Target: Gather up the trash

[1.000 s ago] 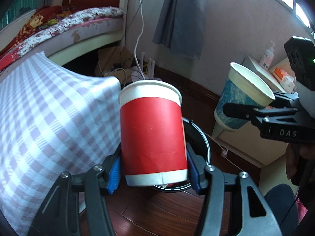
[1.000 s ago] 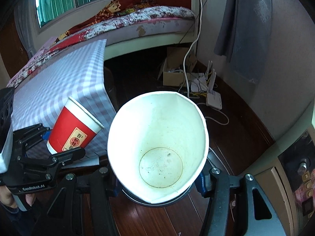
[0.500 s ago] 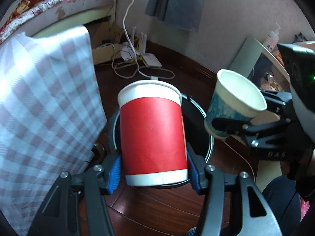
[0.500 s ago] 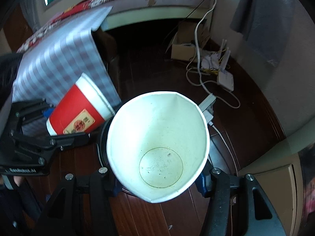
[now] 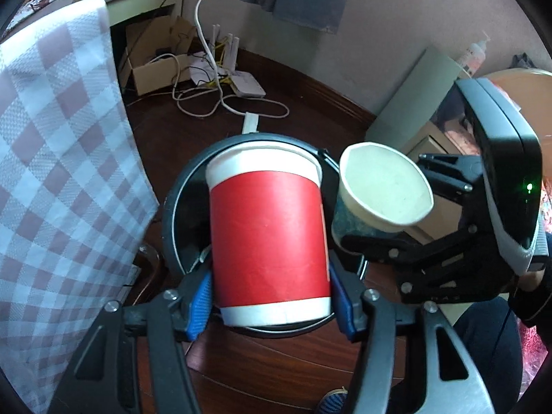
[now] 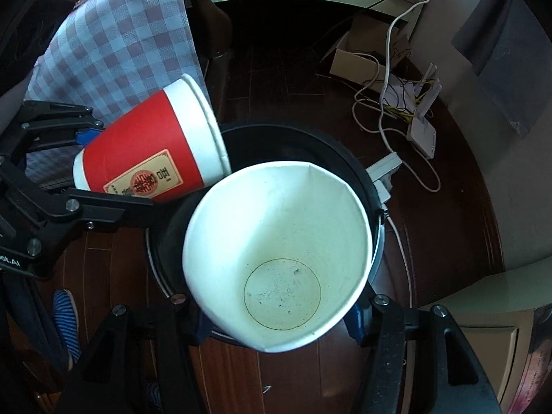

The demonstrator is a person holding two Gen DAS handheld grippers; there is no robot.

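A: While both cups hang over the bin point(image 6: 348, 158), why tip them mouth-forward like that?

B: I'd say so each one slides off nose-first into the dark opening once let go. The red cup point(image 5: 269, 238) lies between the blue pads point(image 5: 200, 296) of the left gripper point(image 5: 270, 302), its rim over the near left part of the bin.

A: Is that claw pinching it?

B: Its jaws are opening. A thin gap seems to show at the left pad, so the cup looks freed, or nearly. The right gripper point(image 6: 279, 314) carries the white cup point(image 6: 276, 255), empty but for a stained bottom, squarely above the bin. Its jaws are opening too; the cup sits between them and hides the pads, so I can't tell if they press on it.

A: Why bring both hands so close?

B: One bin, one small mouth. The cups are just beside each other, the red on the left, the white to its right.

A: Anything to mind?

B: The checked cloth point(image 6: 114, 41) hangs just left of the bin, and cables point(image 6: 390, 114) trail on the floor at the far right. A cup dropped off-centre could bounce out.
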